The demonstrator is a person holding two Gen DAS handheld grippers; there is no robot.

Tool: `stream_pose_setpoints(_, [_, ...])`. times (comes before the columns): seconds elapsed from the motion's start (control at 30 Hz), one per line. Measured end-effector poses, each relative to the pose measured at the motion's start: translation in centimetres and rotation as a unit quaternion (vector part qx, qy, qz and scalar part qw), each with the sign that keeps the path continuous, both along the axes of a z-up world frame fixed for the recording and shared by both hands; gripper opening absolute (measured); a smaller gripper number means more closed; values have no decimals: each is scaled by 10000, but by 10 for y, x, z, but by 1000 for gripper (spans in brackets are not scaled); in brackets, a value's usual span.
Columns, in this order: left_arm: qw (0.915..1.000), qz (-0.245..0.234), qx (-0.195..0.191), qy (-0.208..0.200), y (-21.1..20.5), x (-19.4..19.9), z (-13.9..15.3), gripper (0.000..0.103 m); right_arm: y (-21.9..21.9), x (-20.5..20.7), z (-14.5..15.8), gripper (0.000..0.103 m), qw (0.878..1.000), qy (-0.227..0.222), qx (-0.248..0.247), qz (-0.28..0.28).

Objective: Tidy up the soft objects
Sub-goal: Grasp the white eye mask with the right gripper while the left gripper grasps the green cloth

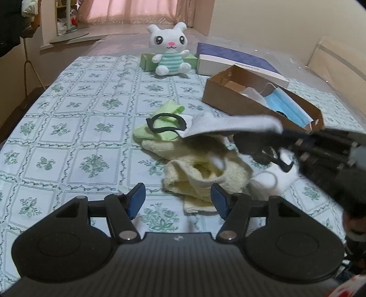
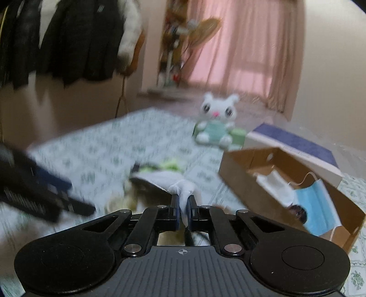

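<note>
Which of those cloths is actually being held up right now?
The white cloth: the right tool pinches its corner, lifting it. The yellow towel and green cloth lie on the bed.

I see a bed (image 1: 68,118) under a white sheet printed with green floral squares, set against beige walls (image 1: 263,25). Pink curtains (image 1: 141,10) glow with soft daylight at the far end, and dark clothes (image 2: 64,38) hang on my left.
</note>
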State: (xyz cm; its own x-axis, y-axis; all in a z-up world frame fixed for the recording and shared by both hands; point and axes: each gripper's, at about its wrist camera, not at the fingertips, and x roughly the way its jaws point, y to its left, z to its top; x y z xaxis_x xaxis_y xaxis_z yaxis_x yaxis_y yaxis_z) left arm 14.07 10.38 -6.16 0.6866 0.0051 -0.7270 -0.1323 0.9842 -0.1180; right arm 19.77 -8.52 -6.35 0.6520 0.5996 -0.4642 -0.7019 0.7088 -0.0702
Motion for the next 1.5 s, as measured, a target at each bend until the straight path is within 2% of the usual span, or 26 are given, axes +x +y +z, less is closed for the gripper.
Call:
stream_pose_setpoints(0.23, [9999,-125,-46,-28,-9,3,1,61,-43,-7,45,6,9954,13,874,-399])
stream_pose_setpoints(0.37, [9999,-137,-24,-45,-6,7,3,61,-66,-5,58,6,9925,49,999,-697])
stream_pose_setpoints(0.53, [9996,-184,198,-127,2,26,8,61,-80,7,65,6,9894,89,1111,-929])
stream_pose_setpoints(0.93, [9994,-279,220,39,27,104,-14,60,-60,52,68,6,9849,172,1516,-820])
stream_pose_setpoints(1.03, [9995,-280,137,81,32,122,-20,60,-49,66,66,6,9846,176,1549,-788])
stream_pose_setpoints(1.2, [9992,-261,216,193,36,151,-34,60,-34,84,58,6,9859,234,1507,-696])
stream_pose_setpoints(1.37, [9993,-164,145,313,42,169,-45,54,-23,94,46,6,9873,365,1418,-623])
stream_pose_setpoints(1.4, [9993,-146,113,326,44,171,-47,50,-22,95,44,6,9874,393,1407,-612])
stream_pose_setpoints(1.43, [9993,-134,82,329,44,172,-49,45,-21,96,43,6,9874,416,1399,-605])
stream_pose_setpoints(1.5, [9993,-127,-14,338,46,174,-51,22,-20,96,42,6,9873,460,1398,-604])
